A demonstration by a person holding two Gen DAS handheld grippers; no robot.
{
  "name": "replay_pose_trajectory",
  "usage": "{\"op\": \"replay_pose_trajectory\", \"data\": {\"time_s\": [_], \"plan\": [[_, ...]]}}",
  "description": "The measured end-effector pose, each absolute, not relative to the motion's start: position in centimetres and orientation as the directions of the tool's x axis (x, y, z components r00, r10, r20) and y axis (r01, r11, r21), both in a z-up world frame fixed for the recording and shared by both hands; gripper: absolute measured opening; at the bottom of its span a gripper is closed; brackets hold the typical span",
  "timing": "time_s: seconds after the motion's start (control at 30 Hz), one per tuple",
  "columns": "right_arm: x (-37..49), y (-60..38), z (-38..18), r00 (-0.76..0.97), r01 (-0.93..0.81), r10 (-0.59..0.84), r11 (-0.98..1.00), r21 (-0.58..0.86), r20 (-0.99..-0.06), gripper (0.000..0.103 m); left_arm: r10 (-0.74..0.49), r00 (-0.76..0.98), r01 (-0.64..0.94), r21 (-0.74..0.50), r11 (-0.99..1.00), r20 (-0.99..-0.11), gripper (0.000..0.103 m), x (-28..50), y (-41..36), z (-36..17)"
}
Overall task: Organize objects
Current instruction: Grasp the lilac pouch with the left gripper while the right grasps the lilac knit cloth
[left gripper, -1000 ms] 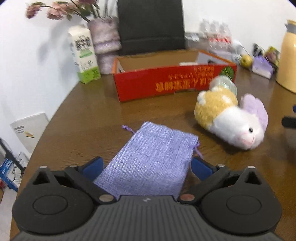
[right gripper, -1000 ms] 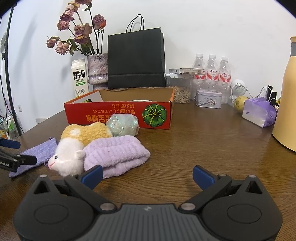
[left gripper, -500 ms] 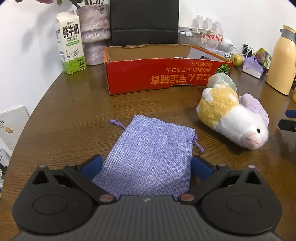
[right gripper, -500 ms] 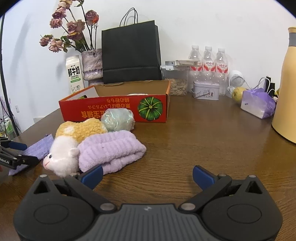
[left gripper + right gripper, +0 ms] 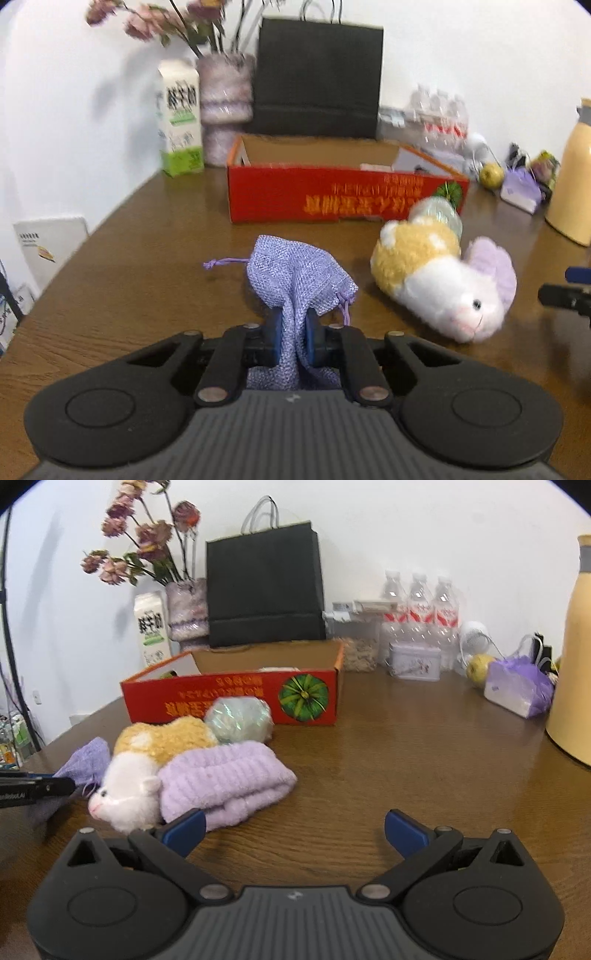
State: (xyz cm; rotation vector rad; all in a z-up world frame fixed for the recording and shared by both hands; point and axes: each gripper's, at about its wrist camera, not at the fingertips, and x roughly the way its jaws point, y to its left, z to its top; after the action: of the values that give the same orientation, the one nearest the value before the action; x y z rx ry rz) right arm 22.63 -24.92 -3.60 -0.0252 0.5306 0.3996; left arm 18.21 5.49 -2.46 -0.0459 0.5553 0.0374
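My left gripper [image 5: 294,334] is shut on a purple drawstring pouch [image 5: 295,275], which bunches up and lifts off the brown table [image 5: 147,266]. The pouch also shows at the left of the right wrist view [image 5: 86,760]. A plush toy, yellow and white with a purple wrap [image 5: 443,280], lies to the pouch's right; it also shows in the right wrist view [image 5: 155,768]. A shiny wrapped ball [image 5: 238,720] rests behind it. An open red cardboard box [image 5: 343,192] stands beyond. My right gripper [image 5: 293,829] is open and empty, just right of the plush.
A milk carton [image 5: 180,122], a vase of dried flowers [image 5: 225,110] and a black paper bag [image 5: 319,79] stand behind the box. Water bottles [image 5: 419,605], a tin [image 5: 413,661], a purple bag [image 5: 517,686] and a yellow jug [image 5: 576,657] line the right side.
My left gripper closed on the purple pouch, which was lying flat between open fingers, and raised it into a bunch. The right gripper edged slightly toward the plush and stayed open.
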Motion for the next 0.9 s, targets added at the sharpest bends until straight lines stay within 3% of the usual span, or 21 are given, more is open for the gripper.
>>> {"op": "replay_pose_trajectory", "data": {"time_s": [0.13, 0.3, 0.67, 0.9], "plan": [[22.8, -23.8, -2.4, 0.775, -0.471, 0.417, 0.882, 0.005, -0.476, 0.103, 0.052, 0.866, -0.087, -0.047, 0.995, -0.498, 0.013, 18.1, 5.0, -1.9], [24.4, -22.6, -2.0, 0.711, -0.593, 0.477, 0.802, -0.076, -0.517, 0.103, 0.082, 0.872, -0.133, -0.073, 0.988, -0.483, 0.013, 18.2, 5.0, -1.8], [28.8, -21.0, -2.6, 0.537, -0.741, 0.605, 0.671, 0.014, -0.589, 0.103, 0.098, 0.866, -0.148, -0.064, 0.987, -0.49, 0.013, 17.8, 5.1, -2.5], [29.3, -20.6, -4.3, 0.543, -0.722, 0.584, 0.692, 0.018, -0.603, 0.103, 0.086, 0.864, -0.153, -0.097, 0.983, -0.496, 0.014, 17.7, 5.5, -2.6]]}}
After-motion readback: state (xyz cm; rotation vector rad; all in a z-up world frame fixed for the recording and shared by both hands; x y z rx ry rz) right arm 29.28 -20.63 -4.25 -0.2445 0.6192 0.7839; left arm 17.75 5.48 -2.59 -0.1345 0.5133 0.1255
